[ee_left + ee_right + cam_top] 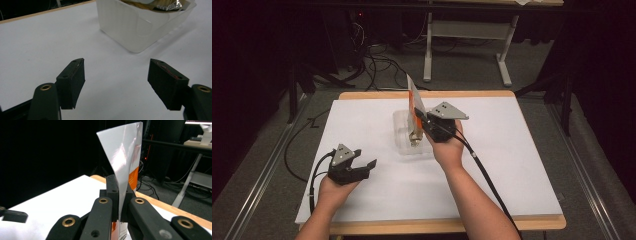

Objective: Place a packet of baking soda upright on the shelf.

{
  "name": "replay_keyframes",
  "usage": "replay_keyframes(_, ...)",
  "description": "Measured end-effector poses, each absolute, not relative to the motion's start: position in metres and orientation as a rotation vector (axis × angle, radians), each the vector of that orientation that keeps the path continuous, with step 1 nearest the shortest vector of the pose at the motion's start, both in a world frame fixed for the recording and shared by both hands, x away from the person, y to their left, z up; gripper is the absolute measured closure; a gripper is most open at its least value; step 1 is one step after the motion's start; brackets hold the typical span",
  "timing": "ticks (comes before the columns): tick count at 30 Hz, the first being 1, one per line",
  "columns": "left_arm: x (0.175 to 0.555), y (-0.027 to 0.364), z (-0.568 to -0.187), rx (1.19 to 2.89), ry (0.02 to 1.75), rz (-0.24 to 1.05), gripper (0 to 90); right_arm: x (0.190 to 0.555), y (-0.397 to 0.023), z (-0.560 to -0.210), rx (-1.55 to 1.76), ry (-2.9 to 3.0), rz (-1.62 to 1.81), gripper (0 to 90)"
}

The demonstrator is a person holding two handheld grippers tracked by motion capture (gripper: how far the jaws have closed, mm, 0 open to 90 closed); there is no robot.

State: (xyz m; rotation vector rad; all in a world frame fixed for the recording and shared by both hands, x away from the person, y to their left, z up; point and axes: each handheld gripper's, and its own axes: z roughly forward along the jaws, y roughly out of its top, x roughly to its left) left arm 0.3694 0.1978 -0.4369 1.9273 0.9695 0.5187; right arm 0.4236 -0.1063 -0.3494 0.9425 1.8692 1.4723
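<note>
Two grippers in play. Right gripper [421, 121] had its jaws clamped on a silver-and-orange packet [414, 97], held upright over the clear tub [402, 145] mid-table. Left gripper [362, 161] rested on the white table [512, 165], jaws wide apart, holding nothing.

Our right gripper [421, 121] is clamped tight on the packet [413, 95], held above the tub [401, 131]. Our left gripper [363, 164] rests near-left of the tub, jaws spread wide, holding nothing.
</note>
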Motion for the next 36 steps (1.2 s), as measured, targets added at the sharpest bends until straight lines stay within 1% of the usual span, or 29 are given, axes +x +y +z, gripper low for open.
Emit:
replay_keyframes(6, 0.369, 0.199, -0.437, 1.924, 0.972, 0.523, 30.4, 0.439, -0.1, -0.36, 0.949, 1.892, 1.441, 90.0)
replay_keyframes(14, 0.37, 0.199, -0.437, 1.922, 0.972, 0.514, 30.4, 0.45, -0.105, -0.374, 0.967, 1.901, 1.39, 90.0)
replay_keyframes(36, 0.37, 0.198, -0.438, 1.928, 0.971, 0.518, 30.4, 0.435, -0.102, -0.415, 0.944, 1.994, 1.367, 90.0)
